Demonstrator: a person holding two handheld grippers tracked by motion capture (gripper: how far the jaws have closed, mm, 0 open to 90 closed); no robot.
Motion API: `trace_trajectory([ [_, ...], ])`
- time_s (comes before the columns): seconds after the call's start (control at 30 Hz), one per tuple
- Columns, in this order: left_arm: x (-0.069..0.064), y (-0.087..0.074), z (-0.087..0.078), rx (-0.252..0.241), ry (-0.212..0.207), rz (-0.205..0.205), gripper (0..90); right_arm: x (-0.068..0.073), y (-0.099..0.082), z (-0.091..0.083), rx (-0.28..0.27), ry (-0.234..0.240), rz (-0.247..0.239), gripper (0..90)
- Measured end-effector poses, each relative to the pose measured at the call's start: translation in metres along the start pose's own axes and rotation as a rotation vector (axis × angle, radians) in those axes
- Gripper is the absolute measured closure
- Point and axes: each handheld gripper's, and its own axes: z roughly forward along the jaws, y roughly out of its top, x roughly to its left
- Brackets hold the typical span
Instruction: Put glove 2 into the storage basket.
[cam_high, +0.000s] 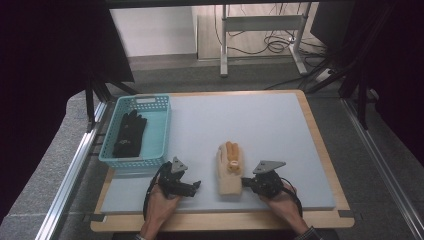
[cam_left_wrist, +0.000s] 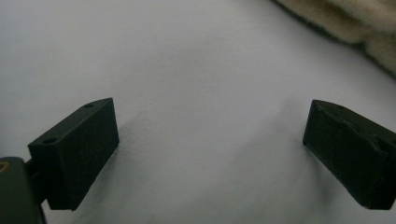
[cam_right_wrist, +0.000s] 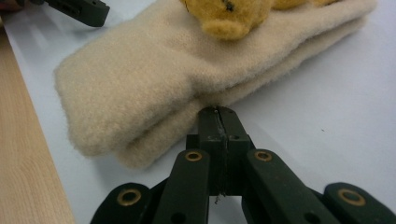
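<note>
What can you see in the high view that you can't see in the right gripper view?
High view alone: a turquoise plastic basket holding a black glove, plus both hands.

Right gripper view alone: the right gripper close up, jaws pressed together with their tips against the edge of the folded cream fleece mitten.

Both: that mitten, its yellow plush decoration, the pale blue mat and the wooden table edge.

A lab test station, as I see it.
My bench (cam_high: 280, 115) sits in a metal rail frame (cam_high: 75, 165), dark curtains (cam_high: 45, 60) alongside, loose cables (cam_high: 272, 45) on the floor.
</note>
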Motion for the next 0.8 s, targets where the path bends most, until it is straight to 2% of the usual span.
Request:
trace_trajectory([
  [0.13, 0.0, -0.002, -0.002, 0.021, 0.008, 0.008, 2.9, 0.002, 0.002, 0.003, 0.0, 0.012, -0.001, 88.3],
  [0.3, 0.005, -0.008, -0.008, 0.02, 0.02, -0.011, 2.1, 0.007, 0.007, 0.01, -0.001, 0.025, -0.012, 88.3],
  [0.4, 0.014, -0.014, -0.013, 0.025, 0.025, -0.039, 2.0, 0.011, 0.01, 0.015, 0.0, 0.036, -0.019, 88.2],
  [0.8, 0.02, -0.02, -0.017, 0.024, 0.028, -0.058, 3.5, 0.021, 0.025, 0.036, -0.005, 0.053, -0.035, 88.0],
])
